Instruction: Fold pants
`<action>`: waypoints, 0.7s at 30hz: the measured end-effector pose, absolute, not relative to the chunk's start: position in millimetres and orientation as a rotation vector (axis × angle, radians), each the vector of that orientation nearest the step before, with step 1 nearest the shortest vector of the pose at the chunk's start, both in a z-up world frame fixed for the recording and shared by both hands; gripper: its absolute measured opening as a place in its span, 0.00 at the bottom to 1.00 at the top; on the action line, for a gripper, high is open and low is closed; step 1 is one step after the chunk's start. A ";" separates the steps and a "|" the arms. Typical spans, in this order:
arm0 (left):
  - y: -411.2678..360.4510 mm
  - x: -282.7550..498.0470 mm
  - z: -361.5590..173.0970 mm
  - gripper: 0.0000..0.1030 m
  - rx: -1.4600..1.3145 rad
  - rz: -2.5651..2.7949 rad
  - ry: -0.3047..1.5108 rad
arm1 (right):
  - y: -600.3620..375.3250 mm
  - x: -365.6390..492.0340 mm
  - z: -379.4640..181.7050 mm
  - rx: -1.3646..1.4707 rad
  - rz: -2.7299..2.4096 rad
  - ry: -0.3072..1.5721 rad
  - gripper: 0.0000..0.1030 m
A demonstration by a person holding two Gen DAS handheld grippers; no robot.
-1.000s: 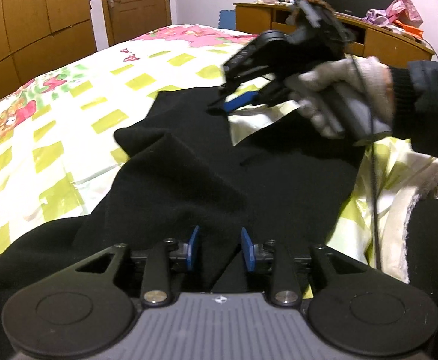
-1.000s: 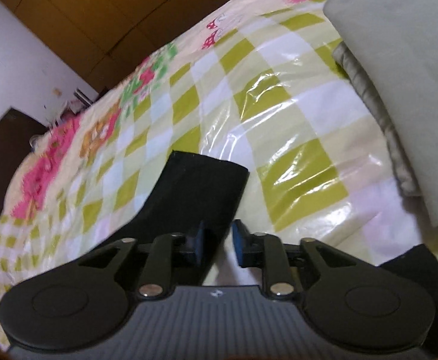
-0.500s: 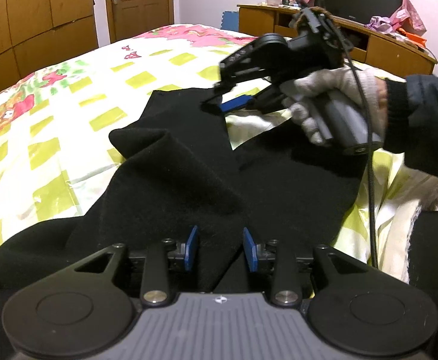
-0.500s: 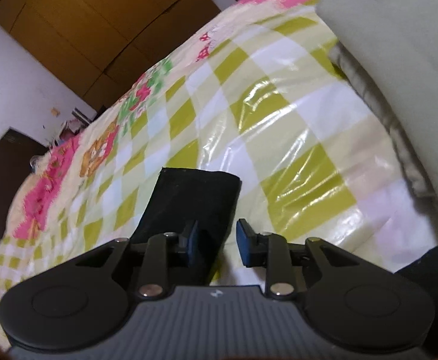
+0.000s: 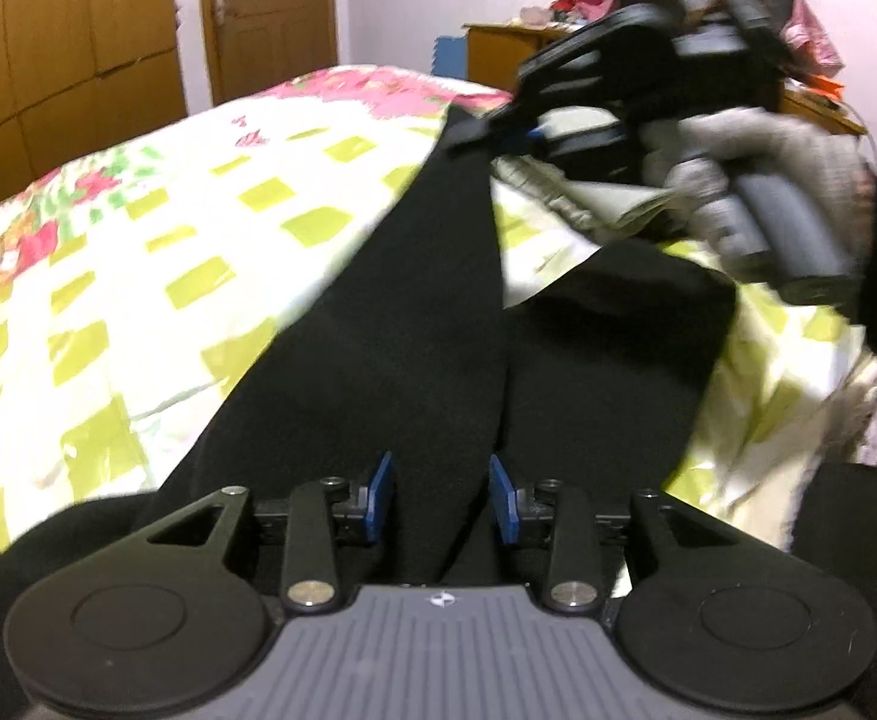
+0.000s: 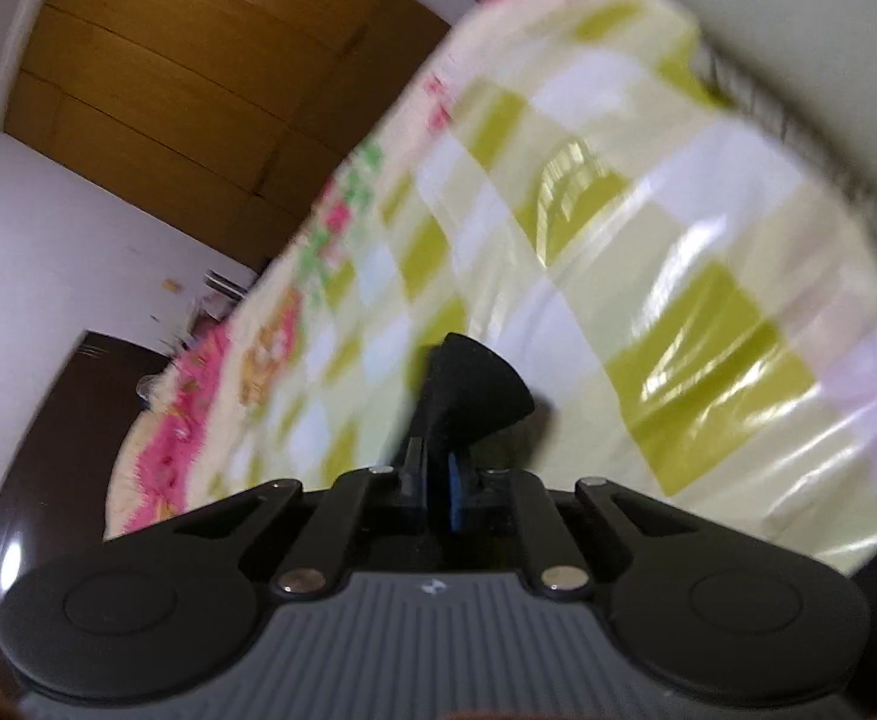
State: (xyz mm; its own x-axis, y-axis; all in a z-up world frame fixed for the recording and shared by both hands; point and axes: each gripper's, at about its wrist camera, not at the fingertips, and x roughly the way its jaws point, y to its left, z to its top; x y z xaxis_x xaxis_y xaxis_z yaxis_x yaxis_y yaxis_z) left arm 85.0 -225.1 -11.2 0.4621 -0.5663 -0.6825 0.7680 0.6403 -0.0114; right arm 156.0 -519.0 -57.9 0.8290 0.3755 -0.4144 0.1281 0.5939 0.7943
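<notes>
Right gripper point(image 6: 435, 474) jaws pinching black pants point(image 5: 414, 324) hem — left gripper point(image 5: 440, 499) jaws spread — no legible writing

The pants point(image 5: 414, 312) are matt black fleecy cloth — the bed cover point(image 6: 666, 276) glossy, crinkled plastic-looking sheet; the wardrobe point(image 6: 186, 90) smooth, slightly shiny wood.
</notes>
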 end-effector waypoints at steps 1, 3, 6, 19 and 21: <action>-225.9 81.0 -8.4 0.46 0.323 -0.848 0.694 | -525.1 140.8 -45.4 0.947 0.161 0.563 0.07; -227.0 73.2 -5.1 0.49 0.327 -0.868 0.680 | -534.6 108.4 -20.8 0.932 0.164 0.510 0.07; -229.2 66.4 -12.2 0.52 0.349 -0.881 0.693 | -547.3 57.4 5.3 0.904 0.133 0.473 0.07; -242.2 51.9 -23.8 0.52 0.418 -0.900 0.706 | -570.1 4.7 -75.4 1.088 -0.064 0.576 0.22; -245.9 53.3 -22.5 0.52 0.422 -0.901 0.687 | -568.2 14.8 -79.7 1.055 -0.074 0.603 0.26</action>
State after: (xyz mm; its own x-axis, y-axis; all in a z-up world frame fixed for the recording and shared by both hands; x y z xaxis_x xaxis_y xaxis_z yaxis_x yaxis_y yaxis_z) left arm 53.3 -245.9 -22.5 0.4324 -0.5690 -0.6994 0.8253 0.5622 0.0528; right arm 14.8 -568.2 -79.7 0.8372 0.2235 -0.4992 0.3379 0.5064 0.7933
